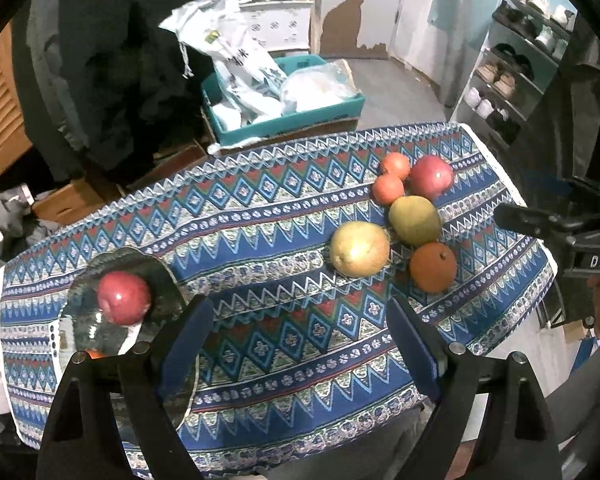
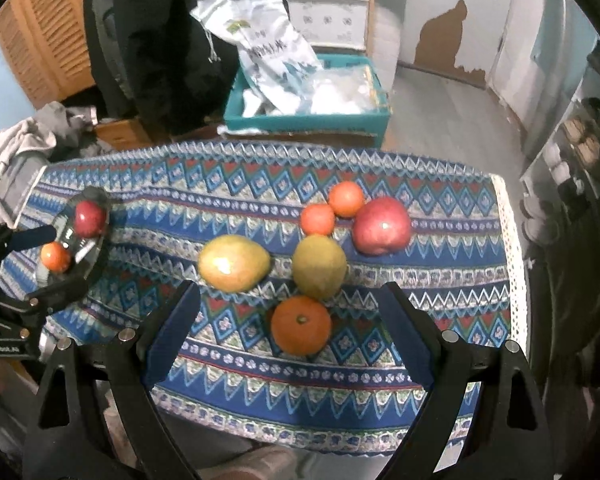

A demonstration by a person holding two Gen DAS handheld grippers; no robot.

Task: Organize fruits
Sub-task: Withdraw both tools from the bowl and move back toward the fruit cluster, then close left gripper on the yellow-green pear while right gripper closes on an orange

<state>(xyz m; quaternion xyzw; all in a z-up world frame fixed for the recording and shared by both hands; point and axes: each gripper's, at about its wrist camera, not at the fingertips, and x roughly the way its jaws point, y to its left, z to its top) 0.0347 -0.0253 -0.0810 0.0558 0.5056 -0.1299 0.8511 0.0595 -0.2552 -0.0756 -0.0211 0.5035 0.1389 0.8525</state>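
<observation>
Both grippers stand wide and empty: the left gripper (image 1: 300, 344) over the tablecloth (image 1: 260, 216), the right gripper (image 2: 290, 332) just above the orange (image 2: 300, 325). At nine o'clock the glass plate (image 2: 96, 258) holds a red apple (image 2: 89, 218) and a tomato (image 2: 55, 257); pears (image 2: 234, 263), tomatoes (image 2: 318, 219) and an apple (image 2: 382, 225) cluster at twelve.

Six fruits (image 2: 319, 266) cluster on the cloth; a red apple (image 1: 124, 298) sits on the glass plate (image 1: 80, 320).

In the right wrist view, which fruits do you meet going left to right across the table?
Small orange fruit on the plate → red apple on the plate → yellow pear → large red apple.
</observation>
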